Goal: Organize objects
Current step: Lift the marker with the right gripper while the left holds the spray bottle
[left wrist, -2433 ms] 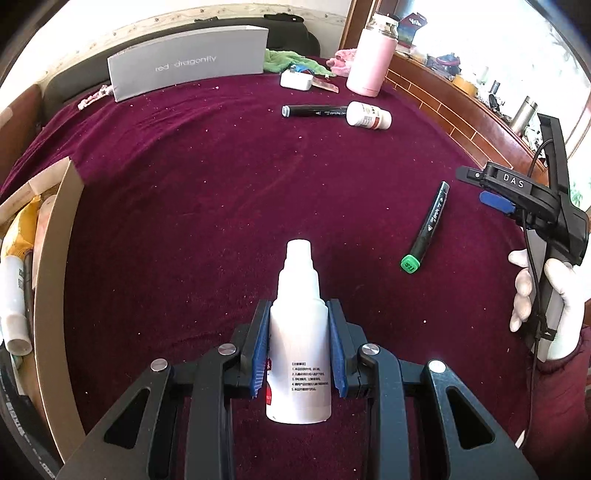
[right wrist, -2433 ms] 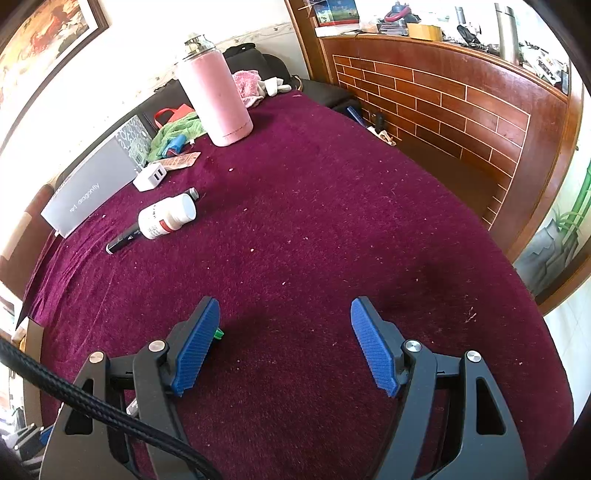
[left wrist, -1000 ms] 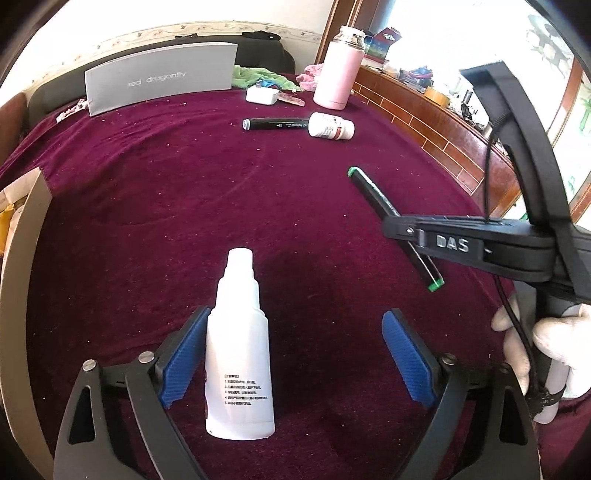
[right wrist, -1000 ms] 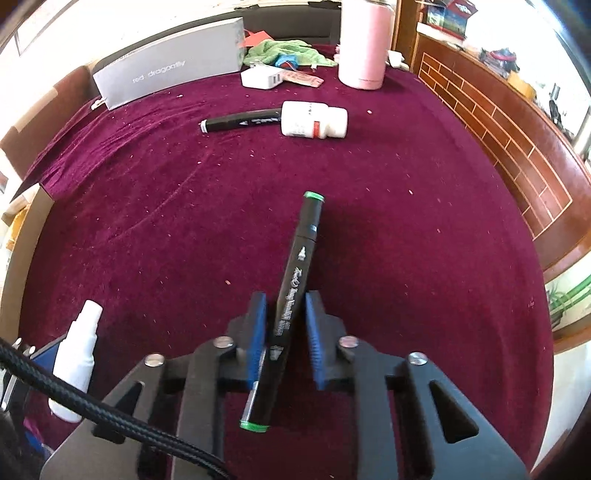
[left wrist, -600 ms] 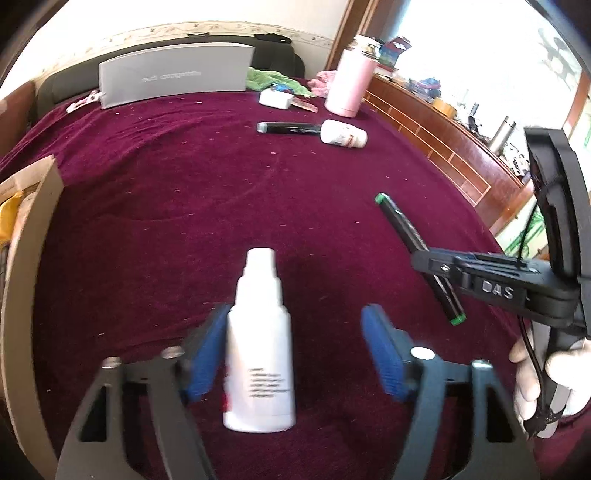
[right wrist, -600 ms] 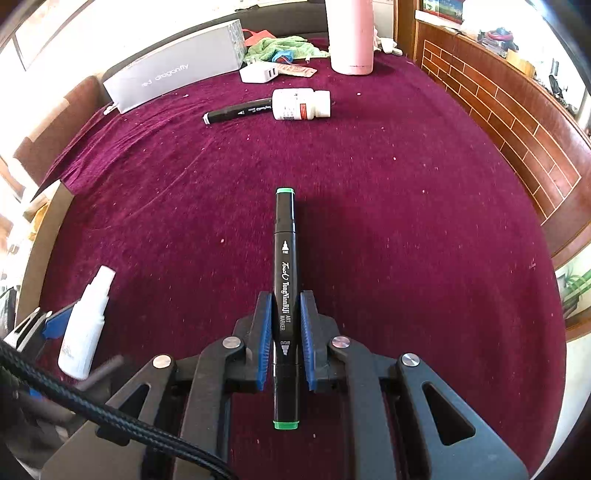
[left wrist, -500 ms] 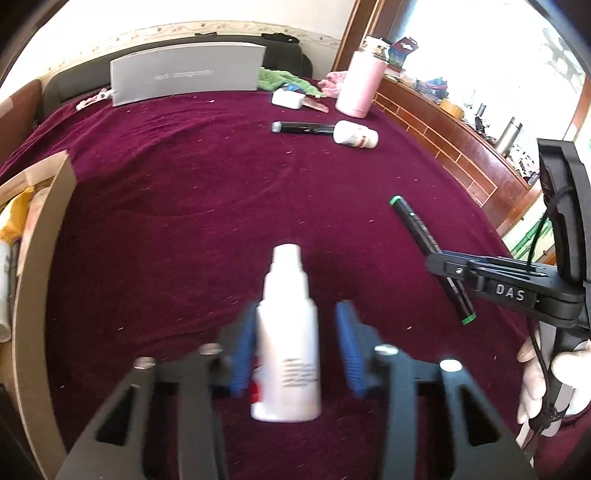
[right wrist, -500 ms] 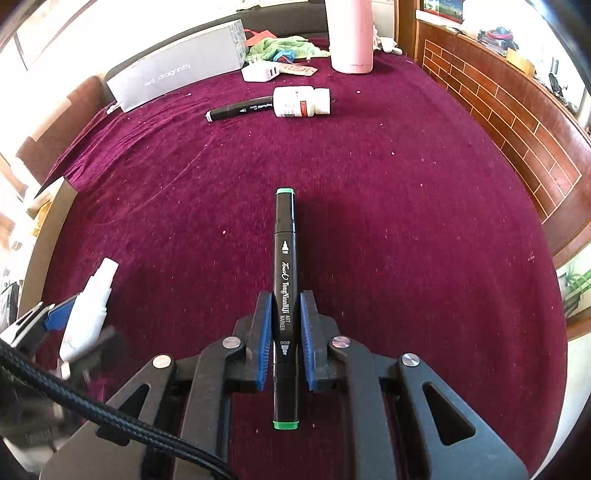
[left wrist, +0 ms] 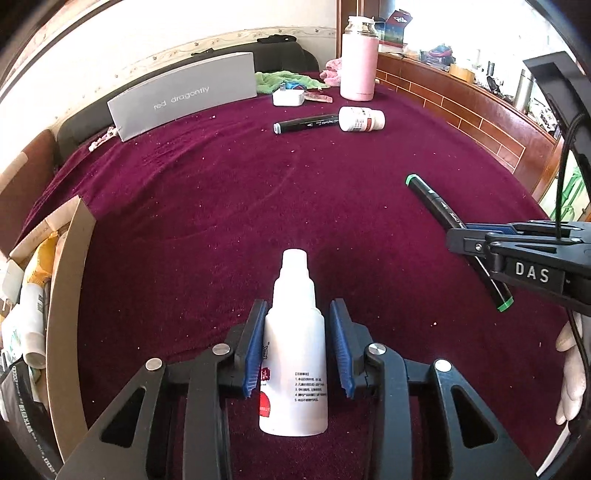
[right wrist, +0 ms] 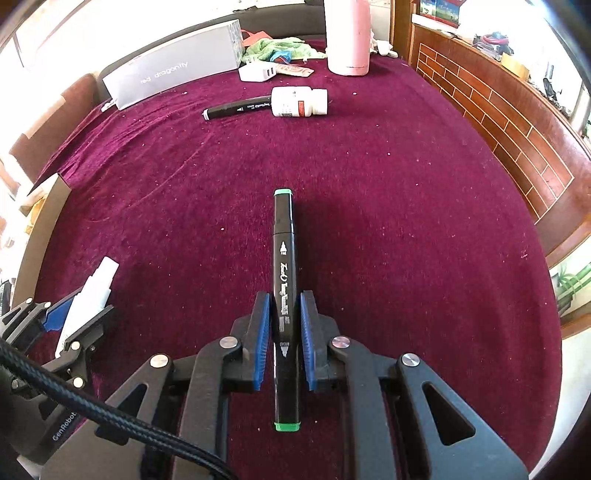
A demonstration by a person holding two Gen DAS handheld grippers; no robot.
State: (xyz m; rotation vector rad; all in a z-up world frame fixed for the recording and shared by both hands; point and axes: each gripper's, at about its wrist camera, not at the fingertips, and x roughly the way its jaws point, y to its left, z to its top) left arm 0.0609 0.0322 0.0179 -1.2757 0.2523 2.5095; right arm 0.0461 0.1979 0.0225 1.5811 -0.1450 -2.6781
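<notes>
Left wrist view: the left gripper (left wrist: 297,347) is clamped on a white bottle (left wrist: 294,354), its blue pads (left wrist: 254,347) pressed against the bottle's sides, cap pointing forward over the maroon cloth (left wrist: 229,206). To the right, the right gripper (left wrist: 480,240) grips a black marker (left wrist: 443,212) with green ends, held clear of the cloth. A gloved hand (left wrist: 570,373) shows at the right edge. Far back lie a second marker (left wrist: 306,123) and a pill bottle (left wrist: 362,119), touching end to end. Behind them stand a pink flask (left wrist: 358,62), a white charger (left wrist: 288,98) and a grey box (left wrist: 184,96). At the left edge a cardboard box (left wrist: 64,295) holds mixed items.

Right wrist view: the right gripper (right wrist: 284,332) is closed on the marker (right wrist: 283,266), which points straight ahead along the fingers, one green end forward, the other behind the pads. At lower left the left gripper (right wrist: 70,321) holds the bottle (right wrist: 88,295), tilted. The second marker (right wrist: 236,107) and the pill bottle (right wrist: 299,101) lie together far back on the cloth (right wrist: 388,206), with the charger (right wrist: 256,72), the flask (right wrist: 347,33) and the grey box (right wrist: 173,70) beyond.
</notes>
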